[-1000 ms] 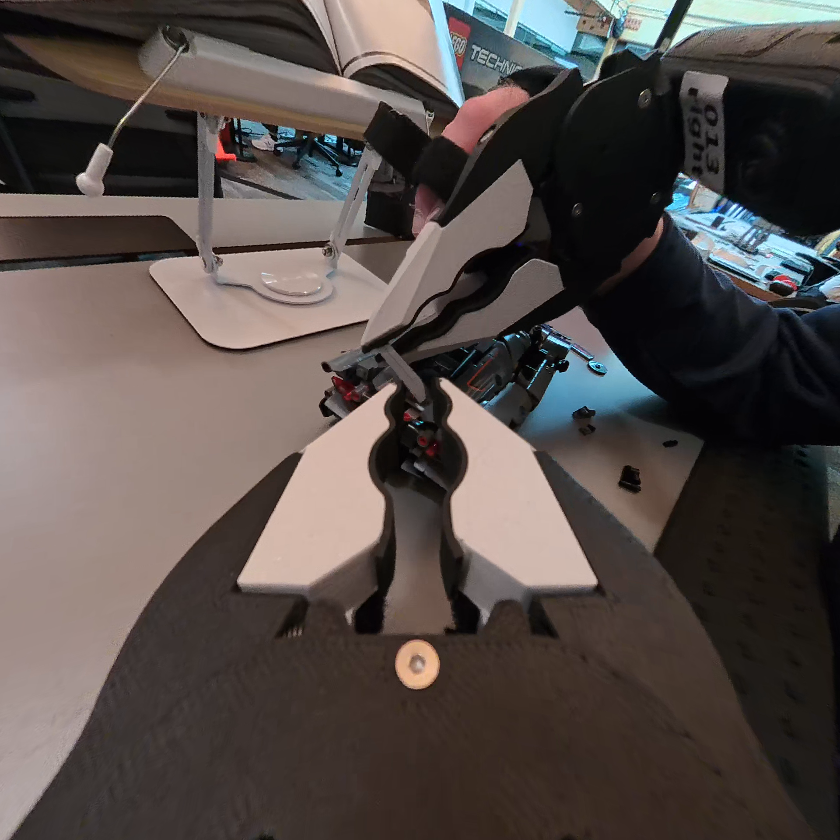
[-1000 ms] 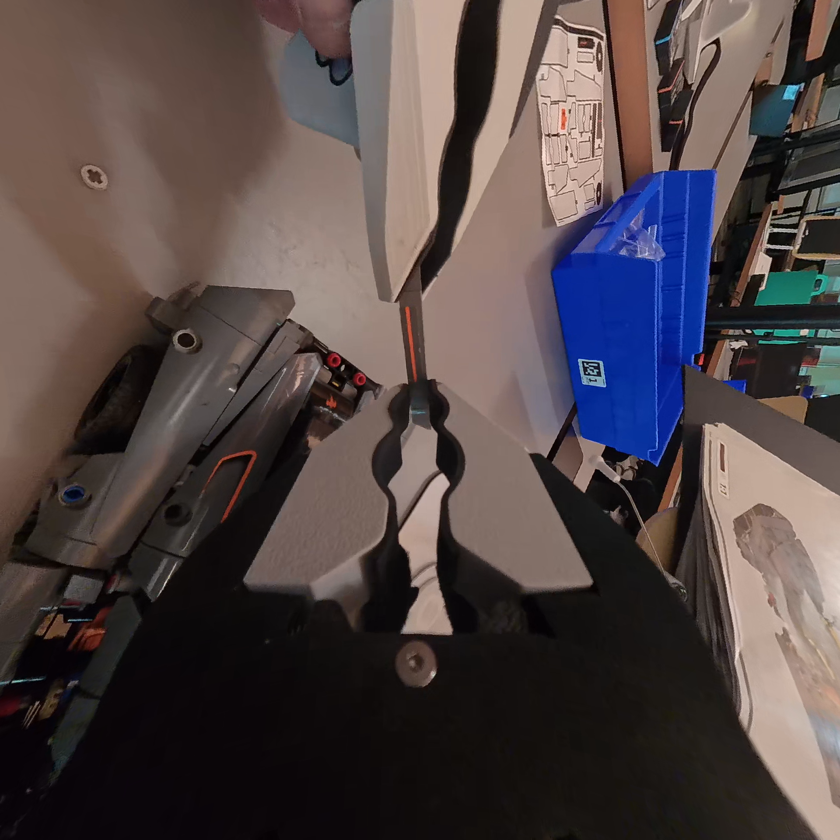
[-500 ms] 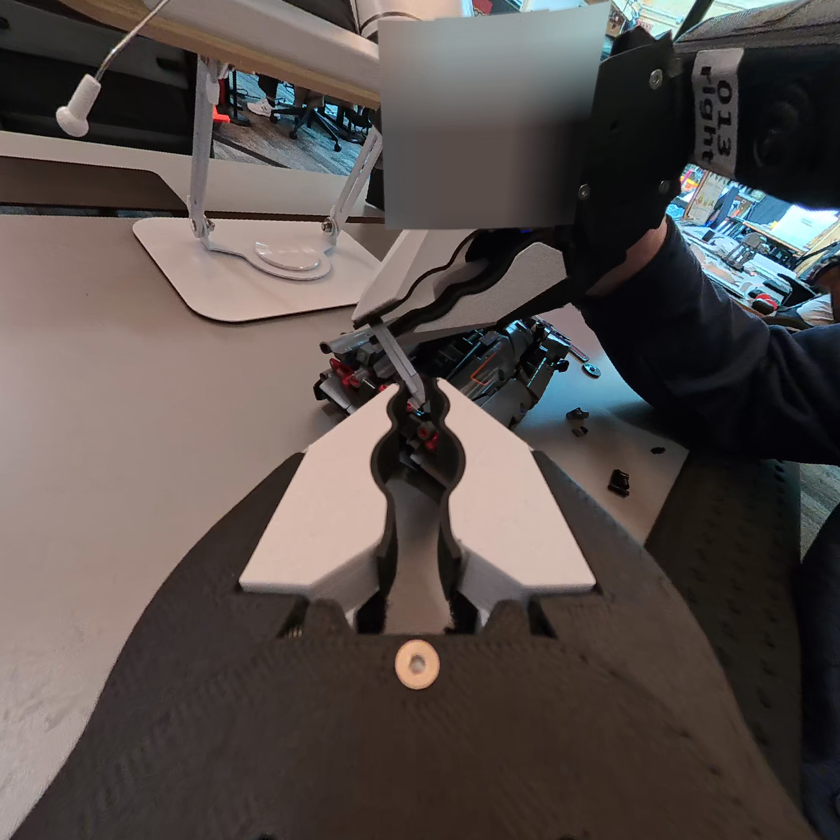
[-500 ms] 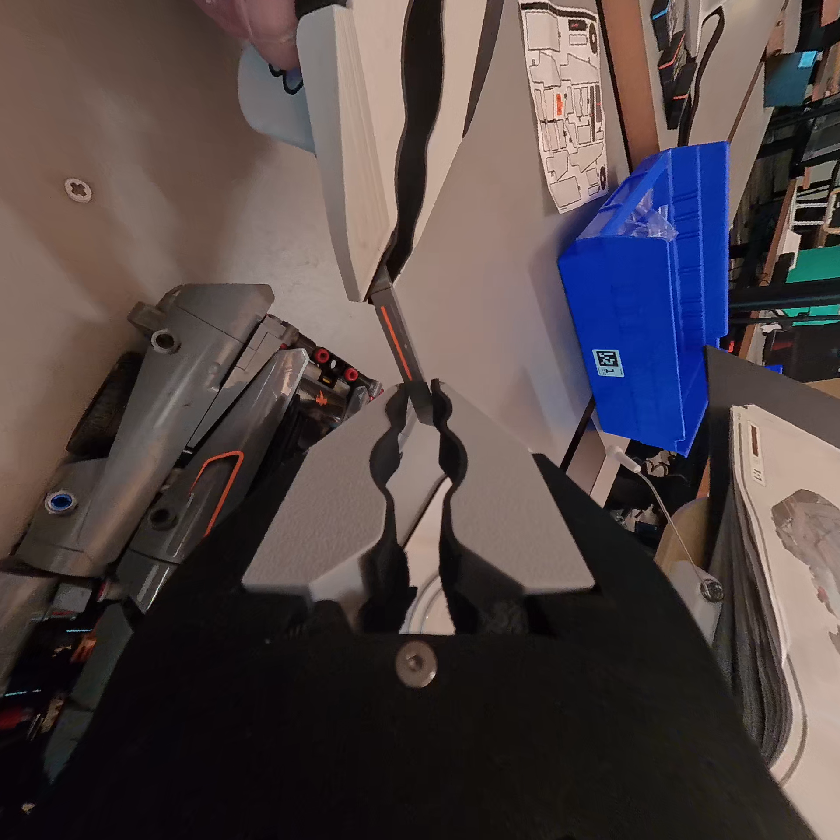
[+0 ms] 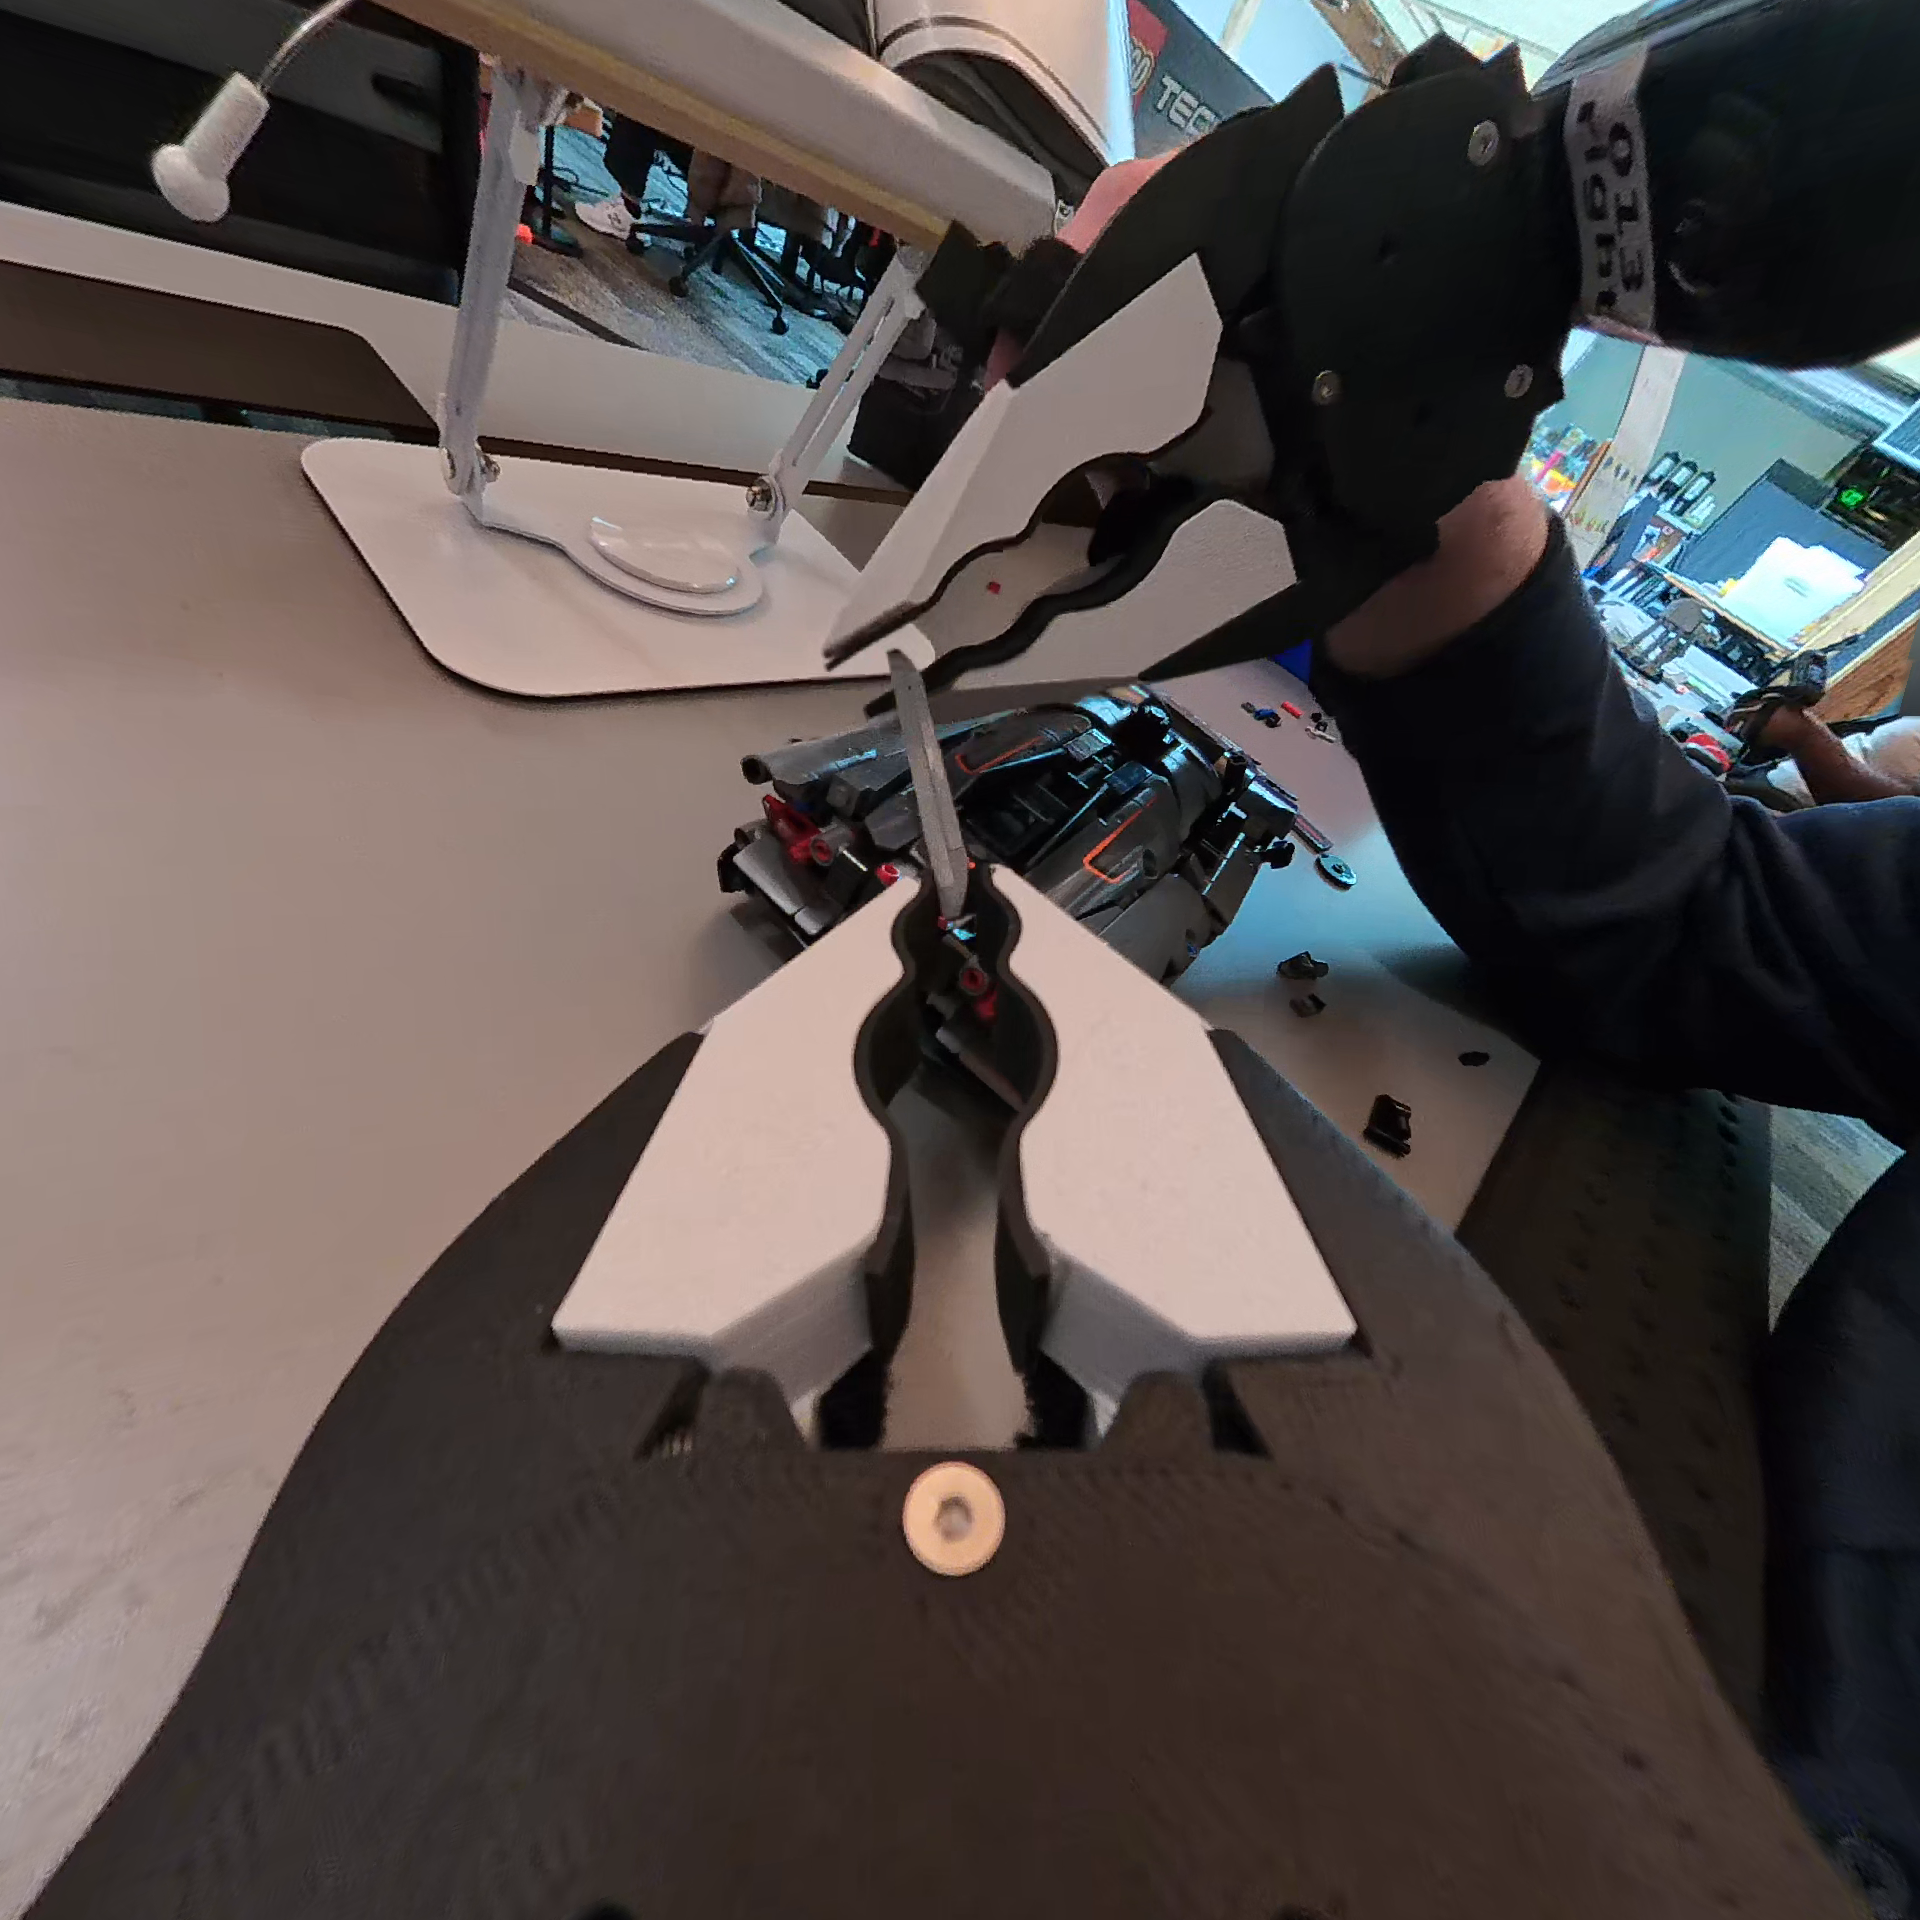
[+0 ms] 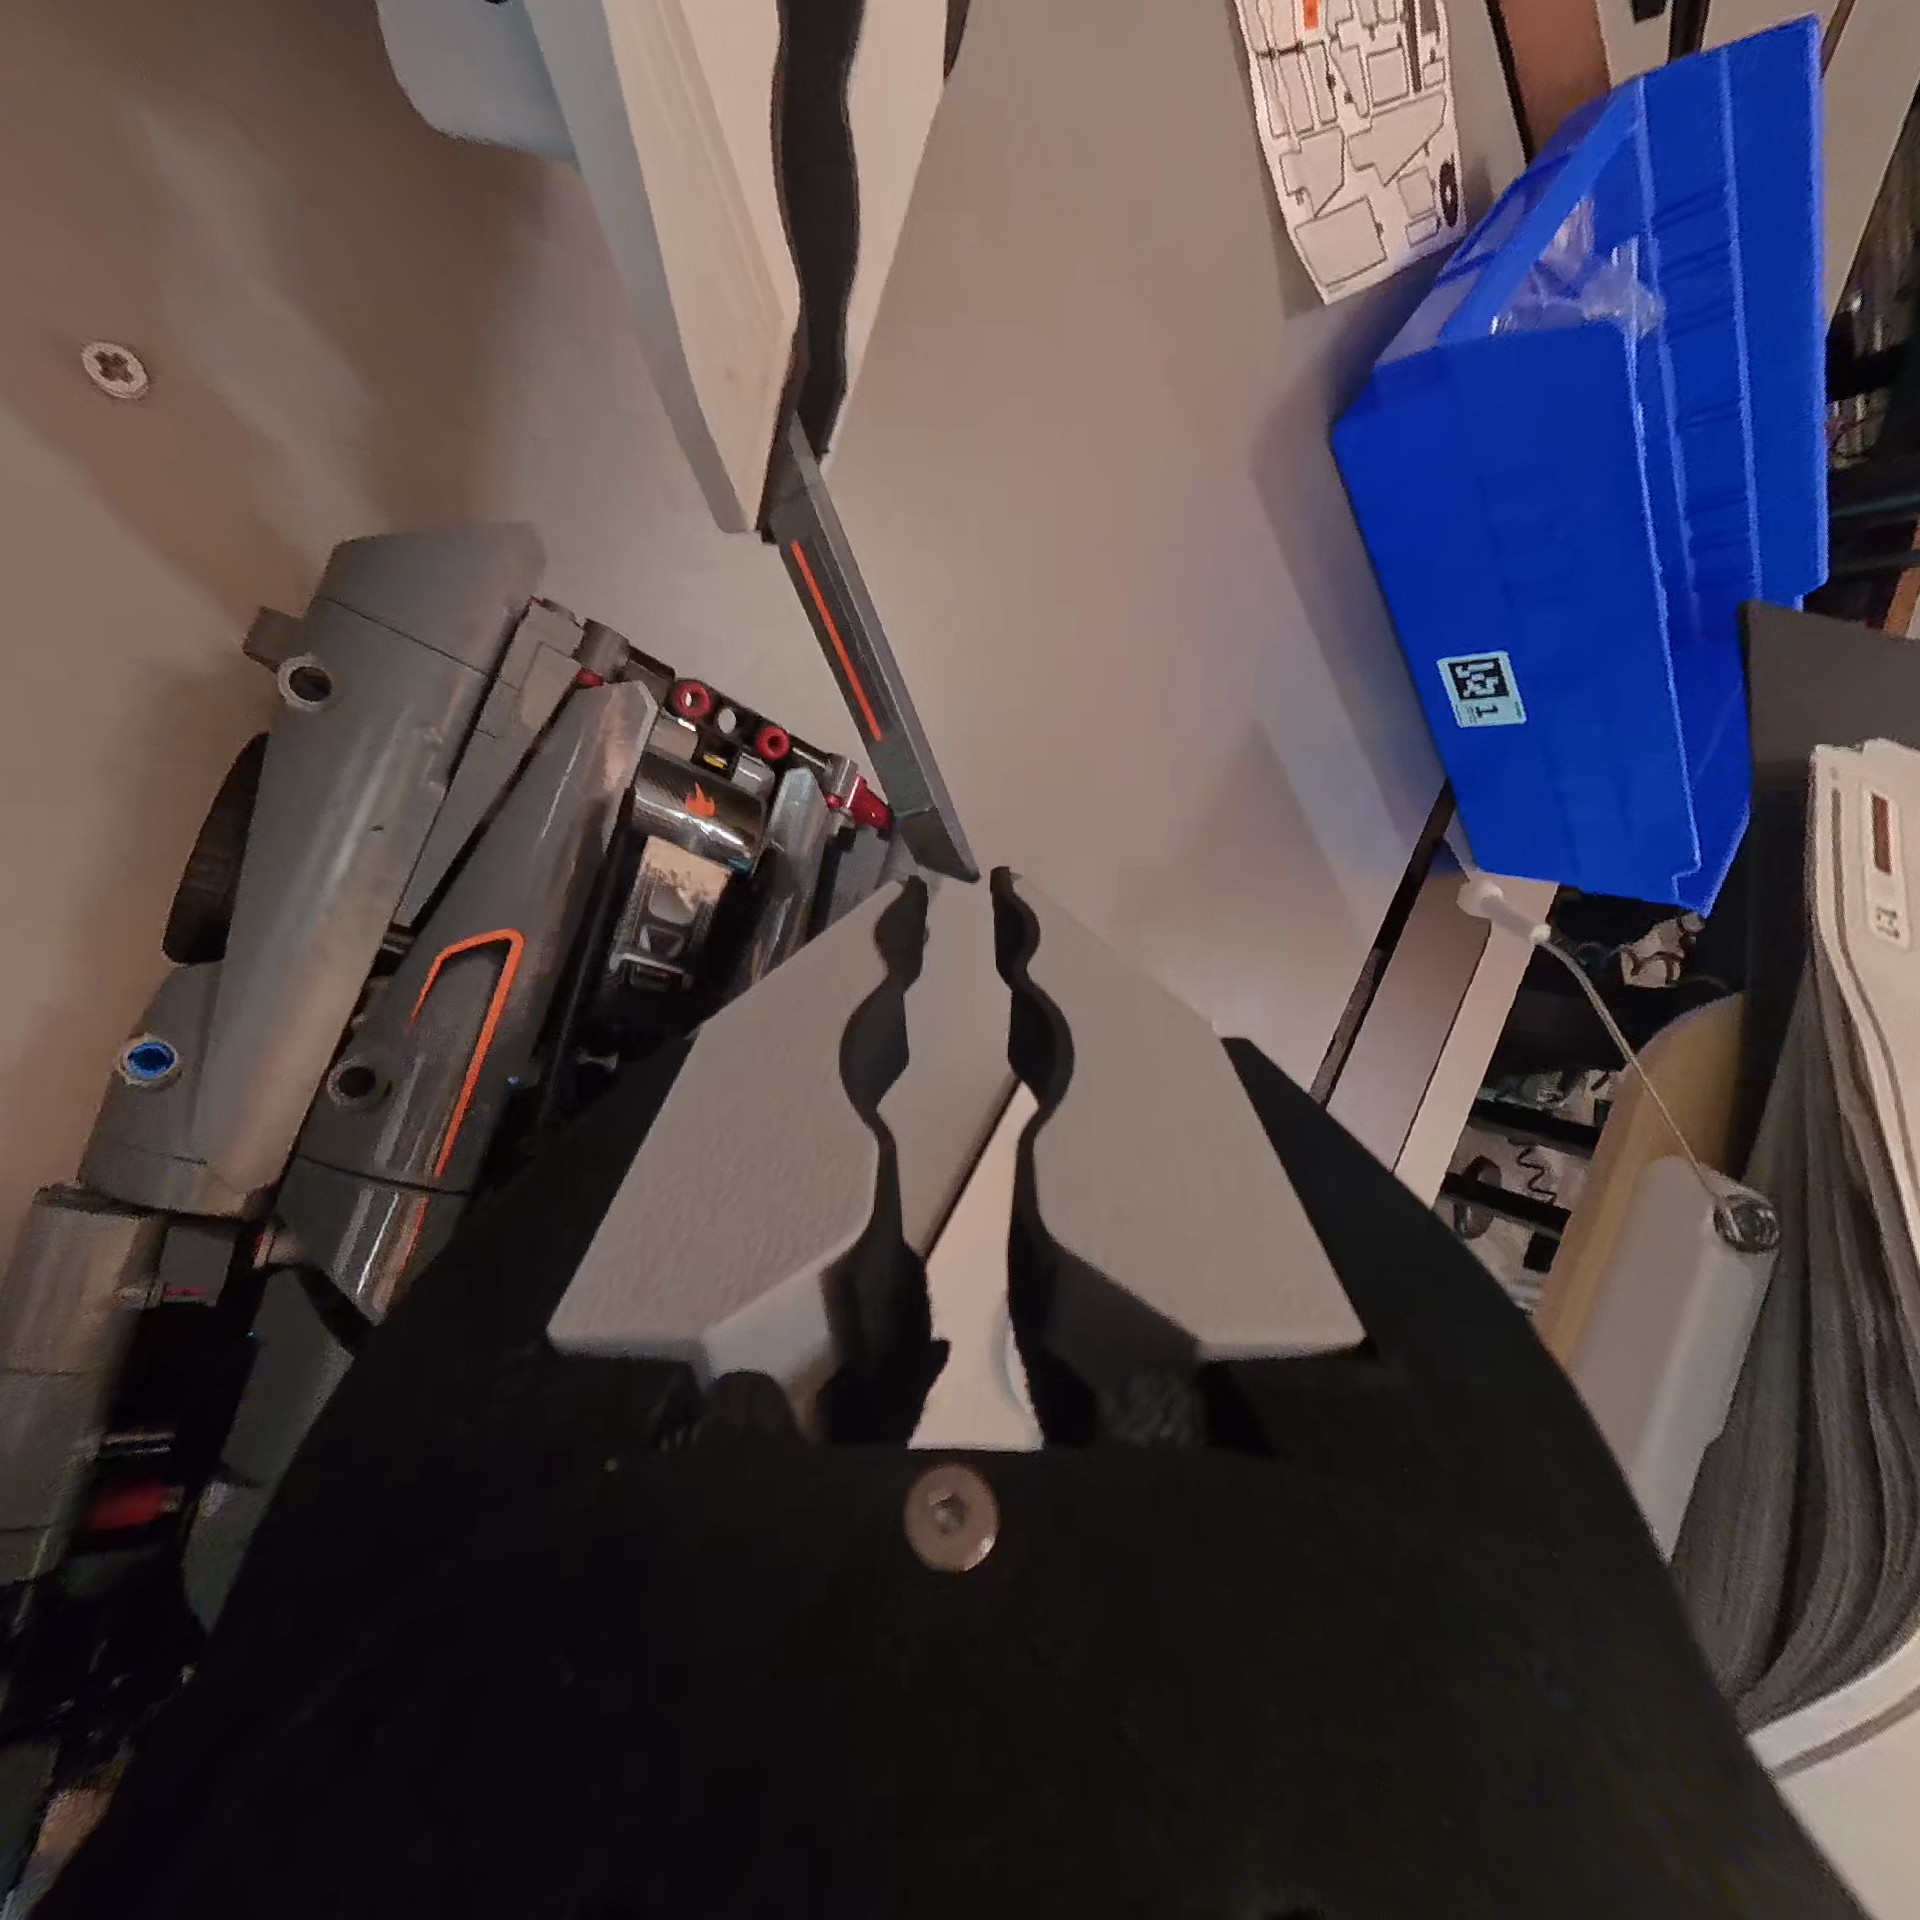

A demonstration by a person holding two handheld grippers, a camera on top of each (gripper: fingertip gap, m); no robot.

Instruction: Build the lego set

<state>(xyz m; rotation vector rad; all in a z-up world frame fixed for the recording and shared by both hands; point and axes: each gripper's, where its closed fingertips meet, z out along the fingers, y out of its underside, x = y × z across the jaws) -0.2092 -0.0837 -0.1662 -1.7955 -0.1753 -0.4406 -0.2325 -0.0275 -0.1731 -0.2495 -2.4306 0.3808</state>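
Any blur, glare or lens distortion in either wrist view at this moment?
Left wrist view: fisheye bends the beige table edge; the bright background at right is washed out; the dark grey Lego car is sharp. Right wrist view: dimmer, slight motion blur on the blue plastic bin; glare on the car's shiny panels.

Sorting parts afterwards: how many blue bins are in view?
1: the blue bin, upper right in the right wrist view, beside the printed sheet. Others may sit outside both views.
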